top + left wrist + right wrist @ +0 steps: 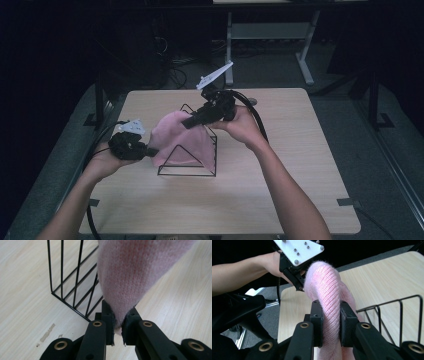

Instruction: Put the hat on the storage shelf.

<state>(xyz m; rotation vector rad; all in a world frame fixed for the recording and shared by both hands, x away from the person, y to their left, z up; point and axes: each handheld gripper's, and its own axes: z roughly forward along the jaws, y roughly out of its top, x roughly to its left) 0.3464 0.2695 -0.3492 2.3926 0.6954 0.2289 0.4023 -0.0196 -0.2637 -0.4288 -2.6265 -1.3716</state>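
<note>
A pink knitted garment (175, 137) hangs stretched over a black wire rack (192, 160) at the table's middle. My left gripper (149, 151) is shut on the garment's lower left edge; in the left gripper view the pink knit (130, 272) is pinched between the jaws of that gripper (118, 326), just above the tabletop. My right gripper (189, 121) is shut on the garment's upper part above the rack. In the right gripper view a thick fold of the knit (327, 297) sits between the jaws of the right gripper (331, 315), with the left gripper (297, 262) beyond it.
The wooden table (300, 150) has bare room right of and in front of the rack. Rack wires (75, 282) stand close left of the left jaws. A desk frame (270, 35) stands on the floor beyond the table. Tape marks (347, 202) sit near the front corners.
</note>
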